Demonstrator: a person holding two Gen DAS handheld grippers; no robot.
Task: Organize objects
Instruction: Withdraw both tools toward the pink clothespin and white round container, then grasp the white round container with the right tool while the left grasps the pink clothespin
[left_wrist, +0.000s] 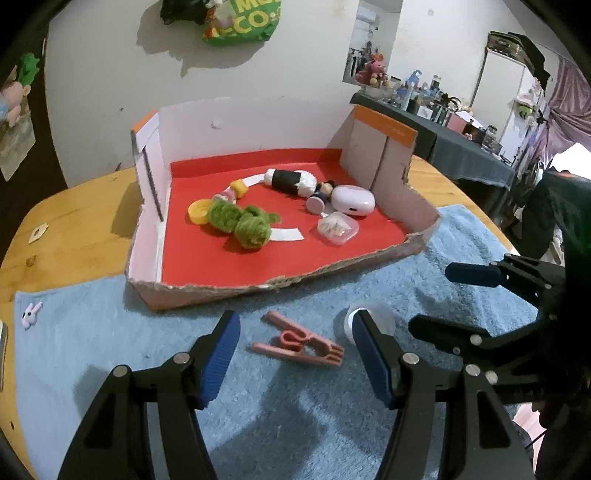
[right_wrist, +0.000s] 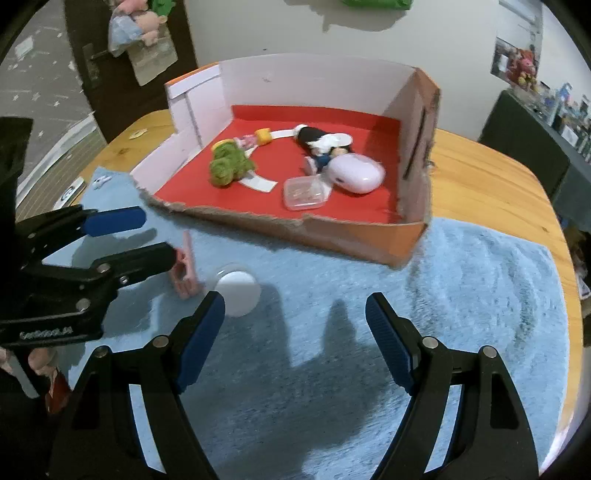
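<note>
Evidently both grippers, left gripper (left_wrist: 295, 350) and right gripper (right_wrist: 295, 338), are hovering with jaws wide, holding nothing. Closing on the pink clip (left_wrist: 301, 341) is perhaps risking a nudge to the white cap (left_wrist: 376, 317), sending it rolling.

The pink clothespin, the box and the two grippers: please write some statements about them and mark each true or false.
1. The pink clothespin lies on the blue towel, outside the box. True.
2. The left gripper is shut on the clothespin. False: it is open and holds nothing.
3. The cardboard box has a red floor. True.
4. The green plush lies on the towel. False: it is inside the box.
5. The right gripper is open. True.
</note>
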